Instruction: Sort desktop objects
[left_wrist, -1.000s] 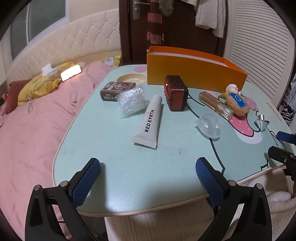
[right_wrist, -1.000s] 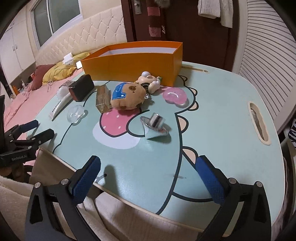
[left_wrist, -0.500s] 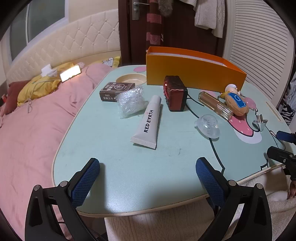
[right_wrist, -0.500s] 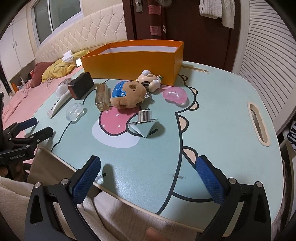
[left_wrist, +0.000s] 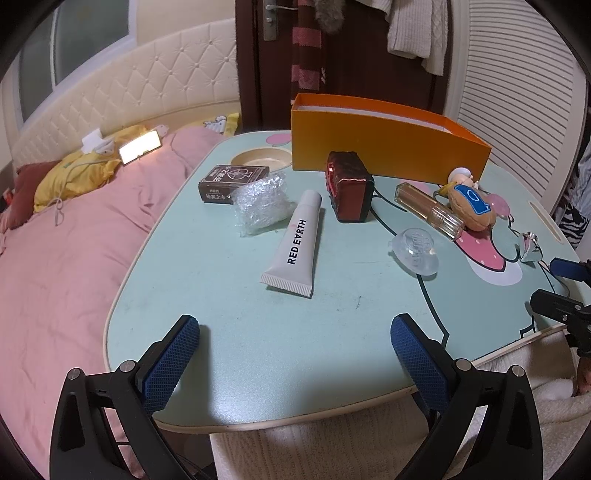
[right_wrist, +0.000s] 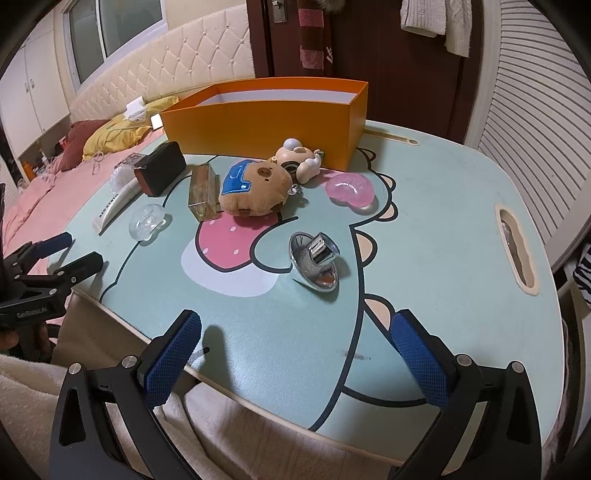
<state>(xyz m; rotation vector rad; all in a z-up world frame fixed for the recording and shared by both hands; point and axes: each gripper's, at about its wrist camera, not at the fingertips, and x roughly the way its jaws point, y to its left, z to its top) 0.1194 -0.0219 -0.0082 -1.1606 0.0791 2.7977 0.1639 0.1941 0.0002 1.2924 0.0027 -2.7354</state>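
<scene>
Working across the left wrist view from its left side, we find the brown card box (left_wrist: 232, 183) in the upper middle of the frame on the mint table (left_wrist: 229, 314) — stiff and light, best pinched across its short sides. Just right of it the crumpled clear wrap (left_wrist: 261, 204) looks nearly weightless and springy, so we would expect it to squash under the pads. The white tube (left_wrist: 298, 245) at frame centre is soft and smooth; we judge the crimped flat end or the mid-body the safest hold. Next come the red-and-black case (left_wrist: 349, 191), the glass bottle (left_wrist: 428, 210) — hard, slick, breakable, to be taken across its flat faces — and the clear dish (left_wrist: 415, 251). In the right wrist view the plush toy (right_wrist: 255, 192) sits centre, yielding and easy anywhere, with the pink dish (right_wrist: 351, 188) to its right and the shiny metal top (right_wrist: 316, 264) below, which looks likely to roll. The orange box (right_wrist: 266, 122) stands behind, at the top. The left gripper (left_wrist: 291, 354) and the right gripper (right_wrist: 293, 350) both hang spread wide with nothing between their jaws.
</scene>
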